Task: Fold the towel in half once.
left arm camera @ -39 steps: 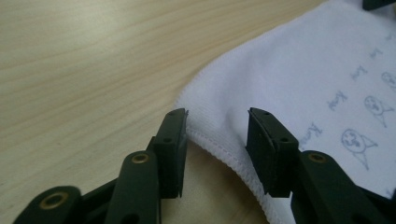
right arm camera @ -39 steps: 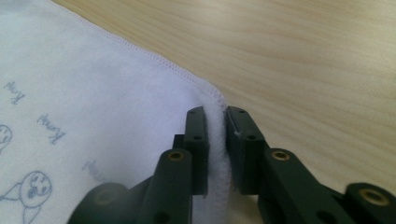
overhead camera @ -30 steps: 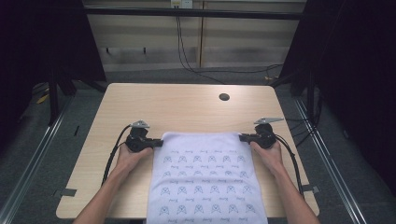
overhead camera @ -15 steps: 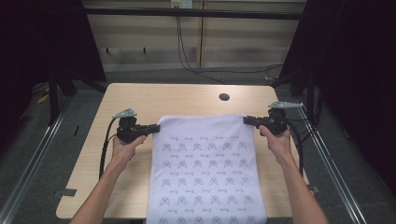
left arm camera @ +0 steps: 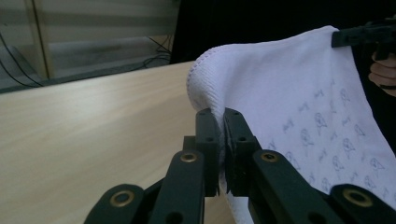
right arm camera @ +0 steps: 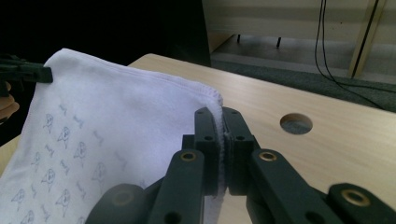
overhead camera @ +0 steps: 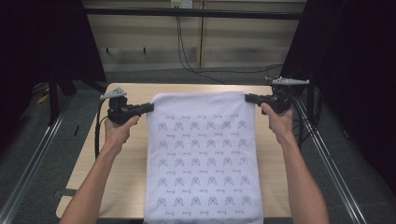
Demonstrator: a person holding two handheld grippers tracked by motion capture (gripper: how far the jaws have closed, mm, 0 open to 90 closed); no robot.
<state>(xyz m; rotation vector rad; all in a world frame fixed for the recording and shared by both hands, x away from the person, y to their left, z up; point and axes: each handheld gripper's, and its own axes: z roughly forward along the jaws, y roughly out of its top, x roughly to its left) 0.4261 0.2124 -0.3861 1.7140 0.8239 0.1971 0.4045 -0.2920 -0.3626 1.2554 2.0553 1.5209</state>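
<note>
A white towel (overhead camera: 201,154) printed with small blue figures hangs stretched between both grippers above the wooden table (overhead camera: 126,158); its lower end reaches past the table's near edge. My left gripper (overhead camera: 150,107) is shut on the towel's top left corner, and in the left gripper view its jaws (left arm camera: 222,140) pinch the hemmed edge of the towel (left arm camera: 299,93). My right gripper (overhead camera: 247,98) is shut on the top right corner. The right gripper view shows the same pinch (right arm camera: 222,140) on the towel (right arm camera: 112,116), with the other gripper (right arm camera: 25,72) at the far corner.
A round hole (right arm camera: 296,123) is cut in the tabletop beyond the towel. Metal rails (overhead camera: 32,163) run along both sides of the table. Cables (overhead camera: 196,60) trail on the floor beyond it, before a pale wall.
Both hands have risen and drawn the towel's top edge up off the table and away from the person. The towel now hangs taut and hides the hole in the high view.
</note>
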